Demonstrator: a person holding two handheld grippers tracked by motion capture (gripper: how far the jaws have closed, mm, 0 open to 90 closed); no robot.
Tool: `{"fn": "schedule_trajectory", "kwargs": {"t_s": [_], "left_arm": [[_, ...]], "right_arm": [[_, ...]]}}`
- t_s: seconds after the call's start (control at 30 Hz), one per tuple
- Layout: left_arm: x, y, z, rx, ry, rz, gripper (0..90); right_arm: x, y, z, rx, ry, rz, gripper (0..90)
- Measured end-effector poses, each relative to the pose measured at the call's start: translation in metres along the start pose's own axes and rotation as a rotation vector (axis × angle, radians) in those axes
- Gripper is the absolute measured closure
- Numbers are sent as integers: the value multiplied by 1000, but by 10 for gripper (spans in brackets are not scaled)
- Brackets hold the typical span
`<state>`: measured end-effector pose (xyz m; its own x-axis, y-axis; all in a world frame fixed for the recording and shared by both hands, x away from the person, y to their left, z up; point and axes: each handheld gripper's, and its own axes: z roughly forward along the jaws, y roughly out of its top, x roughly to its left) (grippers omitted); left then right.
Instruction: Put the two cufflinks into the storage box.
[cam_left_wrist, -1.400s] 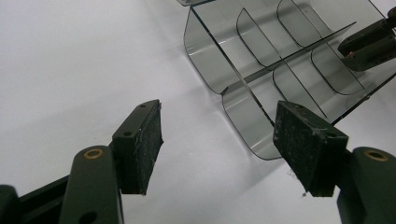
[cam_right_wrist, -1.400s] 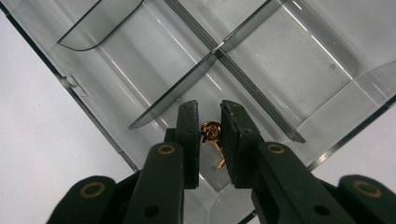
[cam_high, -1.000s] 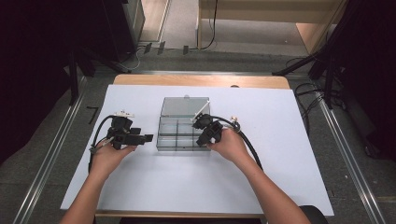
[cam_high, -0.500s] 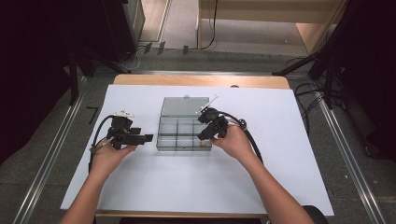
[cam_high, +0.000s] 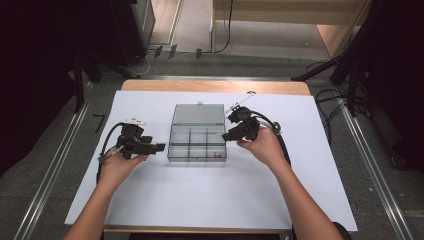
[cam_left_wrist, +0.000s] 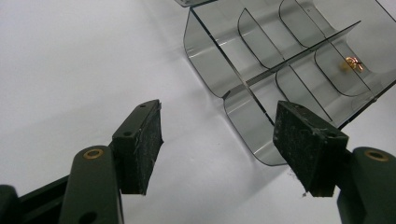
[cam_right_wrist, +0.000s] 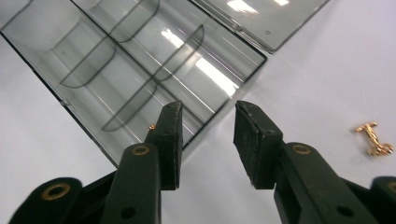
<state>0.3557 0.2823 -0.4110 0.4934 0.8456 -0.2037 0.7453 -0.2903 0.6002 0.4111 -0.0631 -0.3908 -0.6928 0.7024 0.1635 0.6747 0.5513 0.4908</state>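
Hiding a gold piece (cam_right_wrist: 152, 126), right gripper (cam_right_wrist: 205, 140) jaw.

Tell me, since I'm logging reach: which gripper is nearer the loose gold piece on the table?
Right. The right gripper has the gold piece just beside it; the left gripper sits across the box.

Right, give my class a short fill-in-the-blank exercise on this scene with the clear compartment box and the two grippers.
1. The clear compartment box has its lid ____.
2. The small gold piece lying inside the box sits in just ____ compartment.
3. The left gripper has its jaws ____, with nothing between them.
4. In the right gripper view, a second gold piece lies on the white table, ____ the box.

Missing words: open; one; open; outside
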Motion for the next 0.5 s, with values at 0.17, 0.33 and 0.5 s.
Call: {"fn": "schedule_trajectory", "kwargs": {"t_s": [0.17,0.33,0.5], "left_arm": [[-1,3,3,3,-6,8,339],[-2,7,7,5,-12,19,339],[-1,12,9,0,-12,19,339]], "right_arm": [[-12,-5,-3,16,-26,29,629],[-26,-9,-3,33,-60,54,630],[-40,-6,-7,24,-74,87,639]]}}
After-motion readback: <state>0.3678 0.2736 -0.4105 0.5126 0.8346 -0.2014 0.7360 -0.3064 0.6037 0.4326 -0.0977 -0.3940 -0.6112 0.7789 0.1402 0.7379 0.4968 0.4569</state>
